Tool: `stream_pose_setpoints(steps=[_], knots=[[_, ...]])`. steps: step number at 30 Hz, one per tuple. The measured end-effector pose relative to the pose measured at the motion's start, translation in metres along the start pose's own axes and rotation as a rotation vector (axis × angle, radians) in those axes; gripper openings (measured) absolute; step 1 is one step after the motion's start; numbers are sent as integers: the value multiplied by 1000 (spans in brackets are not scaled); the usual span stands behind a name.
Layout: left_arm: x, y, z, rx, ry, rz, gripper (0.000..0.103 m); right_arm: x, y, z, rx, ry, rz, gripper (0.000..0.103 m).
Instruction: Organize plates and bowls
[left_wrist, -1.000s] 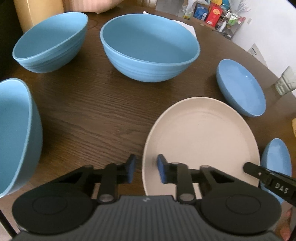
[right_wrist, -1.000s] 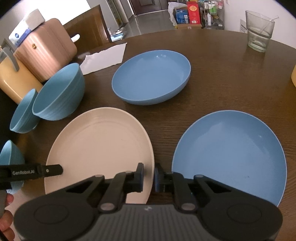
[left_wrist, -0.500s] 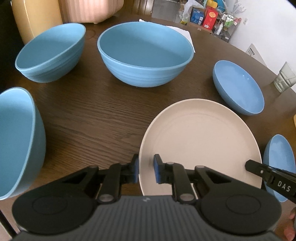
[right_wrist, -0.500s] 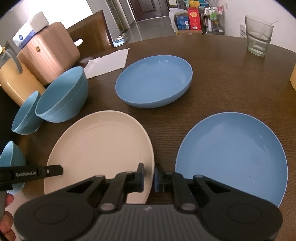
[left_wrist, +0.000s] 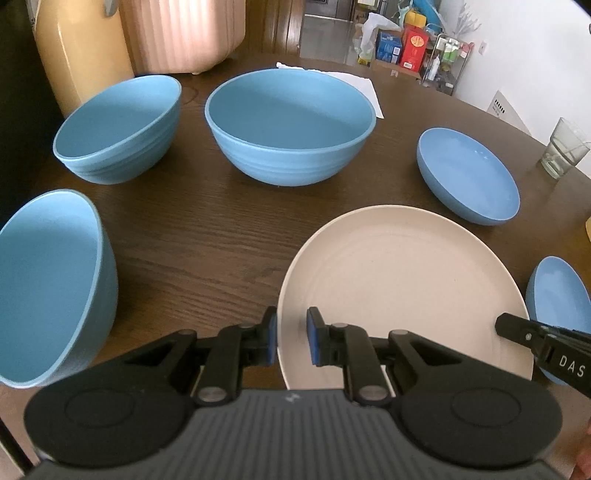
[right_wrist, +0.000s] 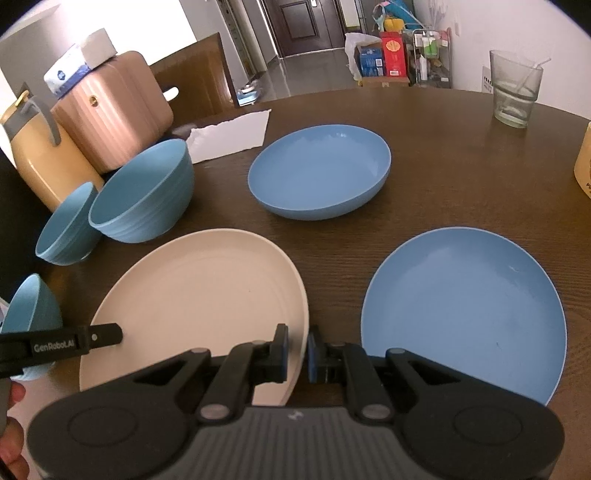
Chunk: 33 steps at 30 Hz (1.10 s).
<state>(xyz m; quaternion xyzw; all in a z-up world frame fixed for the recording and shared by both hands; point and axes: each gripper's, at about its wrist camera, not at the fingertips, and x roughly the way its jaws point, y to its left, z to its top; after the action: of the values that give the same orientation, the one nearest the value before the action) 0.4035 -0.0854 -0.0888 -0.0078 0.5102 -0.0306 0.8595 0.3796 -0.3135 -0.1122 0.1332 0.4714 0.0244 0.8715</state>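
A cream plate lies on the dark wooden table. My left gripper is shut on its left rim, one finger either side. My right gripper is shut on its right rim. A flat blue plate lies right of it, seen at the edge of the left wrist view. A shallow blue bowl sits behind. A large blue bowl and two smaller blue bowls stand at the left.
A yellow jug and a pink ribbed container stand at the table's back left. A white paper lies behind the bowls. A drinking glass stands at the back right. A beige cup is at the right edge.
The left gripper's fingers closed onto the cream plate's rim. Both views pulled back and up a little, and the plate's near edge looks slightly raised.
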Motion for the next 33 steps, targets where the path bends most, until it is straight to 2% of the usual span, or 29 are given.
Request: stream_pose_setpoints(steps=[13, 33], knots=[[-29, 8, -21, -4, -28, -4, 17, -31, 11, -19, -19, -33, 7, 10], [-81, 38, -85, -41, -84, 22, 17, -74, 43, -77, -70, -69, 40, 10]])
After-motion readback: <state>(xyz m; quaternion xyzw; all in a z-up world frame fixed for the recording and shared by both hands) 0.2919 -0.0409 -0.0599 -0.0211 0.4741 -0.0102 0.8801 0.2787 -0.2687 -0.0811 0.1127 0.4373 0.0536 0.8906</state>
